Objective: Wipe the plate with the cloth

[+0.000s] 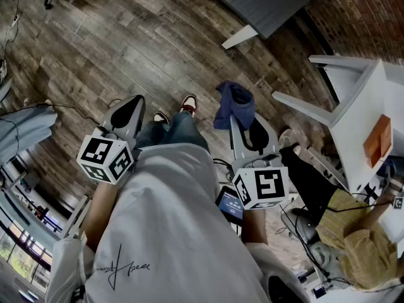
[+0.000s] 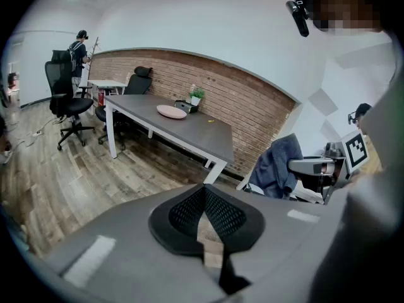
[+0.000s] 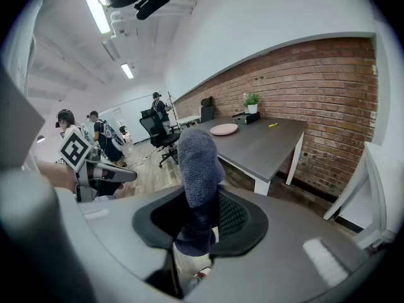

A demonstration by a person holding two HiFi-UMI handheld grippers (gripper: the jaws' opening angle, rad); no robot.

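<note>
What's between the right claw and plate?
Right gripper view: past the dark-blue cloth in the right claw, only wooden floor and grey tabletop before the round pink plate.

In the head view the left hand-held gripper (image 1: 128, 113) is at centre left and the right hand-held gripper (image 1: 254, 133) at centre right, both above the floor (image 1: 126, 49). The cloth (image 1: 234, 106) sits between the right one's jaws. In the right gripper view the plate (image 3: 223, 129) lies mid-frame on the surface (image 3: 268, 149), behind the cloth, with a potted plant (image 3: 251, 100) just right of it by the wall (image 3: 315, 87).
</note>
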